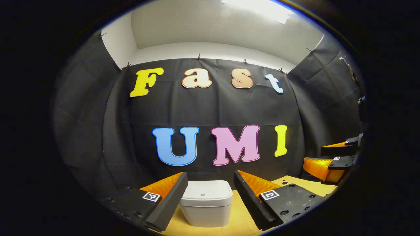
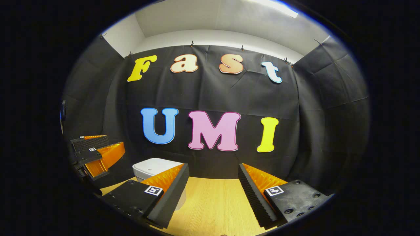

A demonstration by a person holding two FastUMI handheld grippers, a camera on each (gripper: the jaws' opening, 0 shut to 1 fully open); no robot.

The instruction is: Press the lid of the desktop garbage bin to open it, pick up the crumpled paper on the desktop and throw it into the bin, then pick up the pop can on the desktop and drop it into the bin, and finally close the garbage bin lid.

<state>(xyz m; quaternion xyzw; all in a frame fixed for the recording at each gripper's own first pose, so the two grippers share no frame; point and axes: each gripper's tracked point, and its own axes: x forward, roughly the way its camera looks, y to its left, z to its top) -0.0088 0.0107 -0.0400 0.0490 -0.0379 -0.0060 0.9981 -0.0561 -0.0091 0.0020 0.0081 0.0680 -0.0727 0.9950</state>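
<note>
Your garbage bin (image 1: pixel 206 203) stands on the bench (image 1: pixel 241 221) with its lid (image 1: pixel 207 189) shut flat, so you cannot tell what, if anything, is inside it. In the left gripper view it sits straight ahead, framed between the 2 fingers of your left gripper (image 1: pixel 210 200), close to the black cloth wall (image 1: pixel 213 108) behind it. In the right gripper view the same bin (image 2: pixel 154 167) lies off to the left, partly hidden behind your right gripper's near finger.

The bench is pale wood with a fine straight grain (it reads yellow under the booth light). Black cloth closes off the back and both sides, a white wall rises above it, and a bright ceiling light panel (image 1: pixel 259 8) glows overhead.

The bin is a white, squarish box with rounded corners, and its lid carries a small round mark near the front edge.

Your left gripper is spread wide with nothing between its fingers. Your right gripper (image 2: pixel 213 193) is likewise wide apart and holds nothing; it hangs over bare bench to the right of the bin.
</note>
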